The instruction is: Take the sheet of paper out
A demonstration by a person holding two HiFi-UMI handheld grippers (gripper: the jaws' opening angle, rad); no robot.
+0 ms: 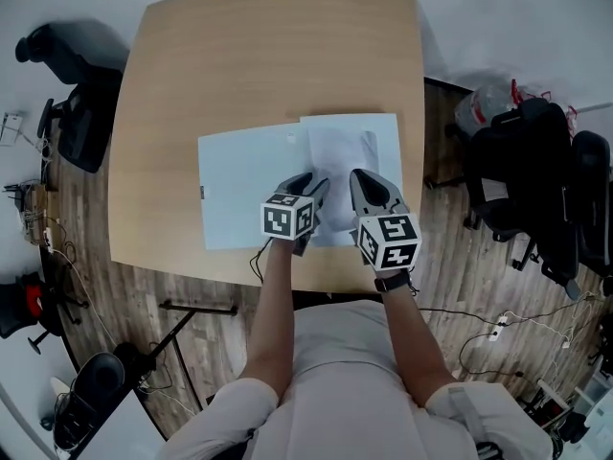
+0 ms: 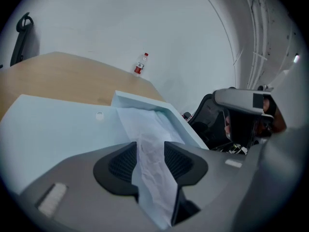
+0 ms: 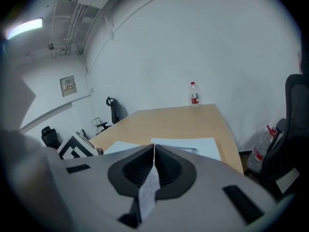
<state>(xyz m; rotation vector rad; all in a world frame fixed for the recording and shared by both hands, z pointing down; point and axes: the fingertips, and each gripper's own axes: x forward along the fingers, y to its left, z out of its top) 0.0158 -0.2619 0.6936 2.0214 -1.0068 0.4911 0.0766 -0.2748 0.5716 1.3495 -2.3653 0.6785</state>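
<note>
A light, pale beige shirt [image 1: 350, 372] with short sleeves [image 1: 225, 420] is worn, and a black watch [image 1: 392, 281] is seen on the right wrist. The left gripper [image 1: 314, 186] and the right gripper [image 1: 364, 180] are built alike: each has a smooth grey shell that narrows toward the front, and each carries a cube [image 1: 288, 218] printed with black-and-white square markers. The inner faces of the jaws are lined with black pads [image 2: 120, 164], finely ribbed and rounded in outline. A small white rectangle [image 2: 52, 199] is set into the left shell, and dark rectangular slots [image 3: 244, 203] are cut into the right shell. A thin dark cable [image 1: 257, 257] is seen under the left cube.
</note>
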